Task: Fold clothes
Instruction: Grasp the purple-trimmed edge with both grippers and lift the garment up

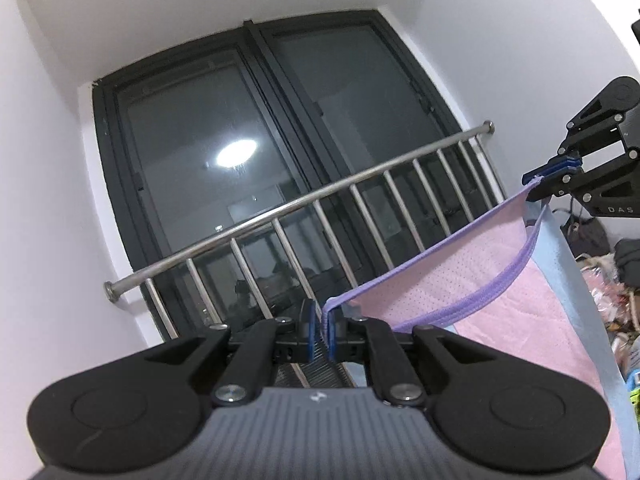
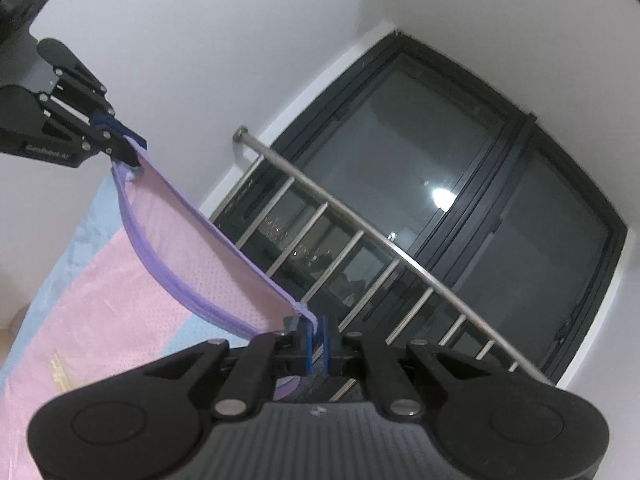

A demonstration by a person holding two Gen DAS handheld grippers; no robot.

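A pink mesh garment [image 1: 460,276] with a purple waistband and light blue side panels hangs stretched between my two grippers, held up in the air. My left gripper [image 1: 322,326] is shut on one corner of the purple band. My right gripper [image 1: 538,178] shows at the right of the left wrist view, shut on the other corner. In the right wrist view the right gripper [image 2: 318,334] pinches the band's end, the garment [image 2: 192,252] sags to the left, and the left gripper [image 2: 134,148] holds the far corner.
A dark window with a steel guard rail [image 1: 304,200] fills the wall ahead, between white walls. A cluttered pile of items [image 1: 612,280] lies at the right. The rail also shows in the right wrist view [image 2: 360,232].
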